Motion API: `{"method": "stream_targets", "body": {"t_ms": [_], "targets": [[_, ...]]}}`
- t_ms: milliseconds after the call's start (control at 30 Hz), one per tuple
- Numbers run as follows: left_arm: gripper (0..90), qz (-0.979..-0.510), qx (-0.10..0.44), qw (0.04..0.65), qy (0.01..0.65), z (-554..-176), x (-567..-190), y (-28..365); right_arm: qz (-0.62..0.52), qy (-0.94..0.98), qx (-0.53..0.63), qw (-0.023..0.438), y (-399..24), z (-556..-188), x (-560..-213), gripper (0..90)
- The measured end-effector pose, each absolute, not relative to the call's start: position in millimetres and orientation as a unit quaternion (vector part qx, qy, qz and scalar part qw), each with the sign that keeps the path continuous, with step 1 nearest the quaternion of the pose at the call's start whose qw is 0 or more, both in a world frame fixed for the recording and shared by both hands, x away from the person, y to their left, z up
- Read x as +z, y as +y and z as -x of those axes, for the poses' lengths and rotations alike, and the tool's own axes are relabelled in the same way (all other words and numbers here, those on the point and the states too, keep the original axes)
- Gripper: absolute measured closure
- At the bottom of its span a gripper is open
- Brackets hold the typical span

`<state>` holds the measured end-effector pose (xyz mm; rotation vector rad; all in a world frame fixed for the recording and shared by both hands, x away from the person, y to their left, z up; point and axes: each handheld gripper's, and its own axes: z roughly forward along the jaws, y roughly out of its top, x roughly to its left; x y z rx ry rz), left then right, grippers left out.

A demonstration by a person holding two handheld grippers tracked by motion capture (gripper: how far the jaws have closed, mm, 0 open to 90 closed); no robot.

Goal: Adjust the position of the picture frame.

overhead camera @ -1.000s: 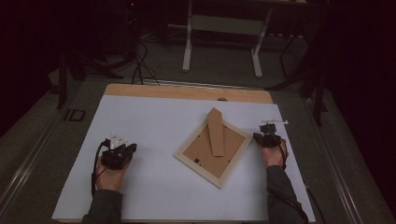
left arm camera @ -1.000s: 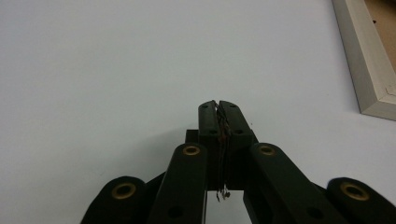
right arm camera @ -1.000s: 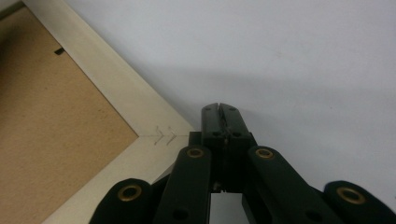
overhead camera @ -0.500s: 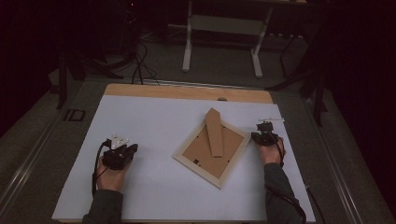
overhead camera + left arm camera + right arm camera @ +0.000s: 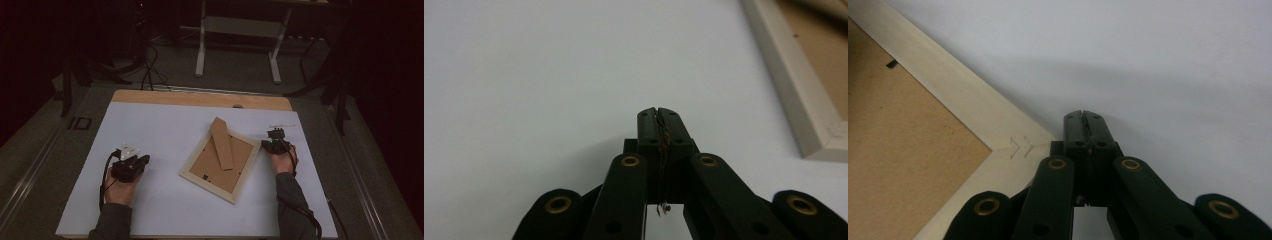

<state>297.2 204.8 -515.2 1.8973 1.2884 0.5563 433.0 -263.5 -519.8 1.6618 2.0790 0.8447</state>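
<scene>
though the room past the table (image 5: 150, 97) is too dark to read, the white sheet (image 5: 165, 125) and the picture frame (image 5: 220, 159) on it are plain: the frame lies face down near the middle, turned cornerwise, its brown backing up and its stand (image 5: 223, 143) folded across it. in the left gripper view the frame (image 5: 791, 95) is cut off at the right edge, one pale corner showing; in the right gripper view the frame (image 5: 948, 150) runs off to the left, its stapled corner just beside the jaws. the left gripper (image 5: 131, 167) sits on the sheet well apart from the frame, jaws pressed together on nothing. the right gripper (image 5: 275, 144) is just beside the frame's right corner, jaws also pressed together and empty; touch cannot be told. since a second ago the right hand has edged a little toward that corner; the left hand and the frame lie as before.
</scene>
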Motion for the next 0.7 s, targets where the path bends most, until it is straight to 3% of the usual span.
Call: {"method": "stream_targets", "body": {"t_ms": [700], "targets": [[90.0,-0.771,0.171,0.393,0.472,-299,-523,178,-0.554,0.753,0.329,0.137,-242,-405,-519,90.0]]}}
